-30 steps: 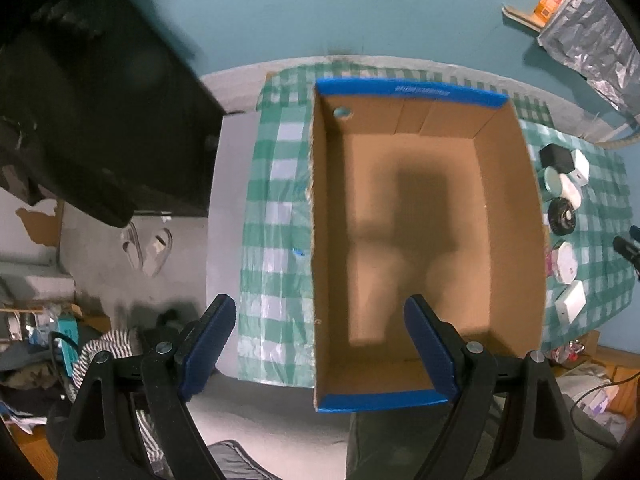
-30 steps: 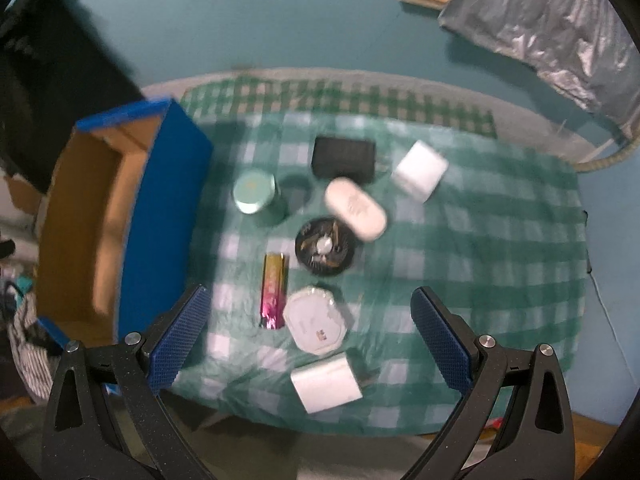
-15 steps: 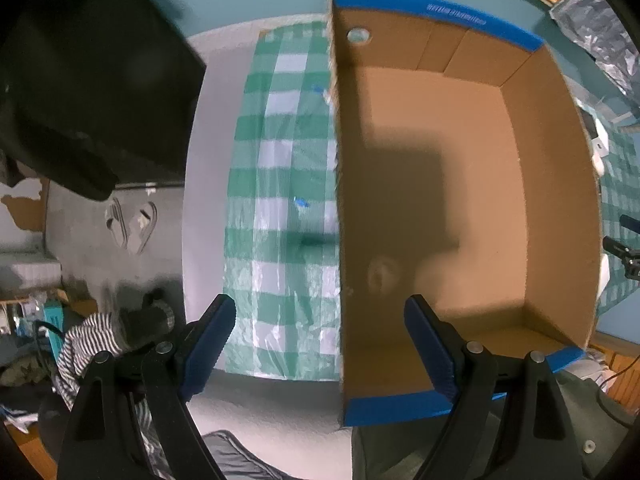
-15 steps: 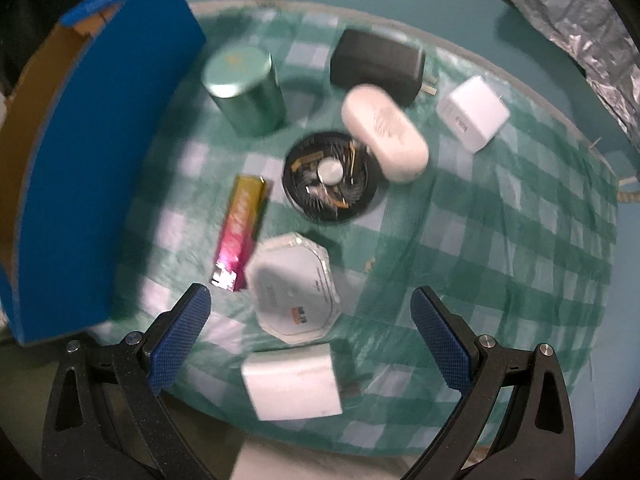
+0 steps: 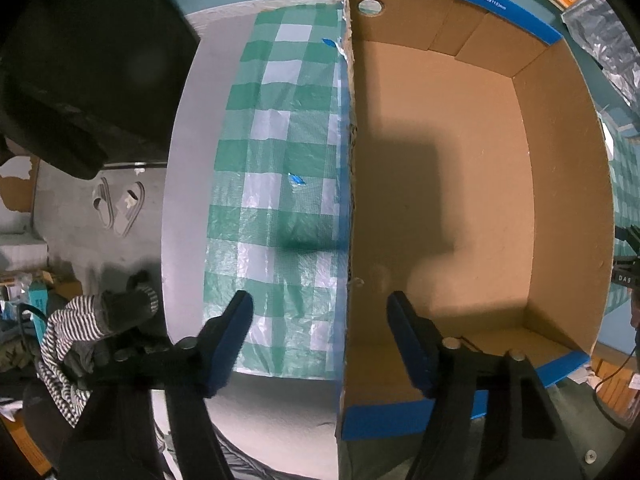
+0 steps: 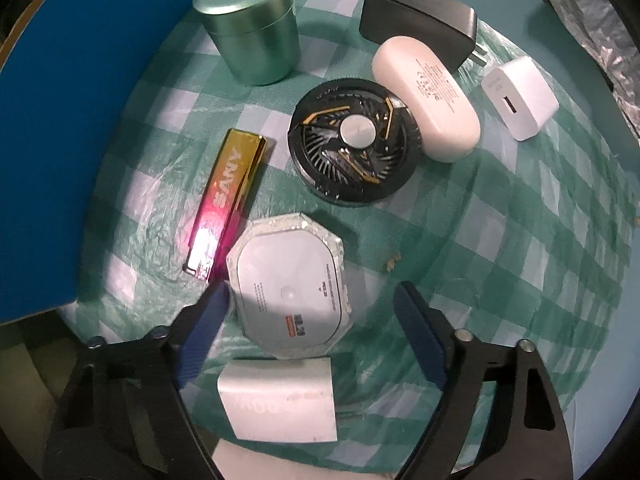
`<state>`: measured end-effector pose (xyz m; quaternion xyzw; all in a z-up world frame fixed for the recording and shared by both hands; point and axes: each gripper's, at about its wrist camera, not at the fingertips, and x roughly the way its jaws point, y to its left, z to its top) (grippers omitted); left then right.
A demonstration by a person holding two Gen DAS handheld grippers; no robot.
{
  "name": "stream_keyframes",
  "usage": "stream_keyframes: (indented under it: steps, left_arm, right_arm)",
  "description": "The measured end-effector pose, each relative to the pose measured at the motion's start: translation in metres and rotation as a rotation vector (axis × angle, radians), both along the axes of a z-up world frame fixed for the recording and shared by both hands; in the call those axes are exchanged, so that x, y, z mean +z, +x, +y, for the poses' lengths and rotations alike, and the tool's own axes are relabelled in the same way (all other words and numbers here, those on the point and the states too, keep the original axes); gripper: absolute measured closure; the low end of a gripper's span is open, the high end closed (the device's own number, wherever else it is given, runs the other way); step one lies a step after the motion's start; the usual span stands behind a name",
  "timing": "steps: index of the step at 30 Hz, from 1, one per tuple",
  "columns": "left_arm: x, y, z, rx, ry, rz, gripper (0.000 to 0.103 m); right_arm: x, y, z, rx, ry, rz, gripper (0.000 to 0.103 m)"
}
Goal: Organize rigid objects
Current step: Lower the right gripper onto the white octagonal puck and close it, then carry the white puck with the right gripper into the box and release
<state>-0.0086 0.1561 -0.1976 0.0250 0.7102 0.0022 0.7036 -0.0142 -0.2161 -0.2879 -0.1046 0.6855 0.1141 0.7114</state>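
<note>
The open cardboard box (image 5: 460,184) with a blue rim is empty. Its left wall (image 5: 349,200) runs up between the fingers of my left gripper (image 5: 319,297), whose jaws are closing with a gap on each side of the wall. My right gripper (image 6: 312,287) hangs over a white octagonal case (image 6: 290,296). Its jaws are closing around the case; the left pad is at the case's edge and the right pad stands clear. Around it lie a pink-gold bar (image 6: 226,204), a black fan (image 6: 352,136), a green tin (image 6: 250,28) and a white block (image 6: 280,400).
A white oval case (image 6: 428,96), a black adapter (image 6: 416,12) and a white charger cube (image 6: 520,98) lie farther back on the checked cloth (image 6: 520,280). The box's blue side (image 6: 80,120) stands left of them. Slippers (image 5: 120,208) and striped cloth (image 5: 68,332) lie on the floor.
Both grippers have come down and their jaws have narrowed. The left one now straddles the box's left wall; the right one has dropped close over the octagonal case.
</note>
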Motion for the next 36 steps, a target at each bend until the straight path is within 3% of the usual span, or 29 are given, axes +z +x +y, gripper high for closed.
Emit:
stream_keyframes:
  steps: [7,9,11,14,22,36]
  left_arm:
    - [-0.005,-0.002,0.000,0.005,-0.022,0.018,0.051]
    - [-0.007,-0.003,0.000,0.009,-0.026,0.028,0.063]
    - [-0.008,-0.003,0.000,0.010,-0.040,0.033,0.068]
    - [-0.009,-0.004,-0.003,0.011,-0.036,0.043,0.076]
    - [-0.007,-0.005,-0.001,0.009,-0.047,0.037,0.081]
    - [-0.011,-0.007,-0.001,0.001,-0.034,0.041,0.082]
  right_arm:
    - [-0.012,0.017,0.001,0.006,-0.026,0.001,0.028]
    - [-0.010,0.017,0.006,0.009,-0.028,-0.010,0.034]
    - [-0.007,0.017,0.008,-0.003,-0.028,-0.024,0.049]
    - [-0.006,0.021,0.006,-0.041,-0.013,-0.029,0.050]
    - [0.002,0.031,0.004,-0.117,0.042,-0.026,0.050]
    - [0.069,0.041,0.045,-0.098,0.075,-0.070,0.050]
